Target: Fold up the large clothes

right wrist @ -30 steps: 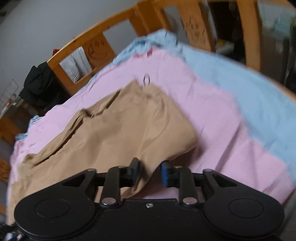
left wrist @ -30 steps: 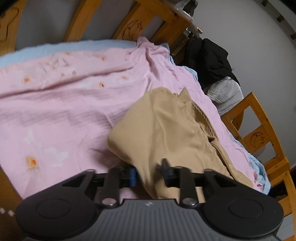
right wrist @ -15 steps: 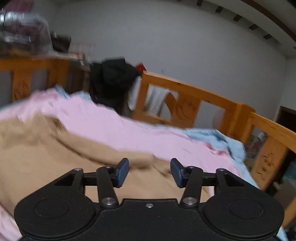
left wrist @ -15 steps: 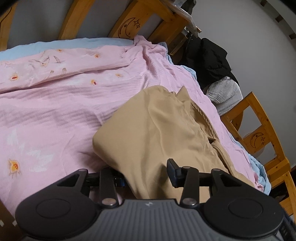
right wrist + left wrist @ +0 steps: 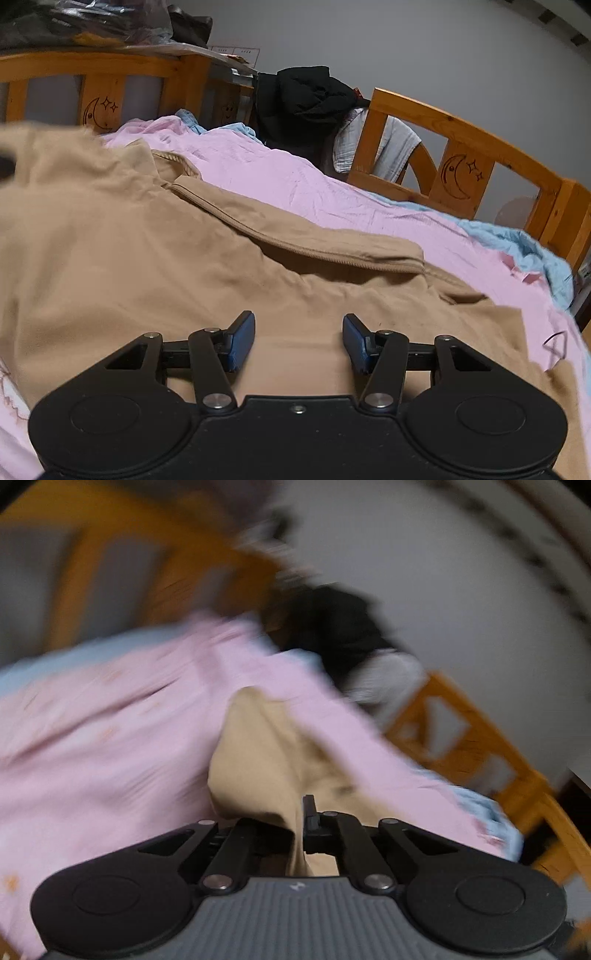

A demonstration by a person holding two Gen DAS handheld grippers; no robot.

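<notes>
A wooden bed frame point(image 5: 461, 140) with moon and star cutouts runs round the back and right of the right wrist view; in the left wrist view it is a blur of orange rails. Over the mattress lies a pink sheet point(image 5: 295, 184), with a blue sheet point(image 5: 524, 240) showing past its far and right edges. Spread on the pink one is the tan jacket point(image 5: 129, 251), which fills most of the lower right wrist view, a ribbed seam edge running aslant across its upper part. A black garment point(image 5: 303, 96) hangs over the frame at the far corner, and a pale grey cloth point(image 5: 391, 144) is draped over the rail just beside it. Dark bags sit on a shelf at the top left, too dim to tell apart.

The right gripper point(image 5: 299, 343) hangs above the jacket with its blue-padded jaws about half apart, having closed in a little just now, and nothing between them.

The left wrist view is smeared with motion. The left gripper point(image 5: 300, 829) has just snapped together on a fold of the jacket point(image 5: 258, 760), which rises in a ridge from the pink sheet point(image 5: 110, 738) toward the jaws, the cloth pinched tight between them
</notes>
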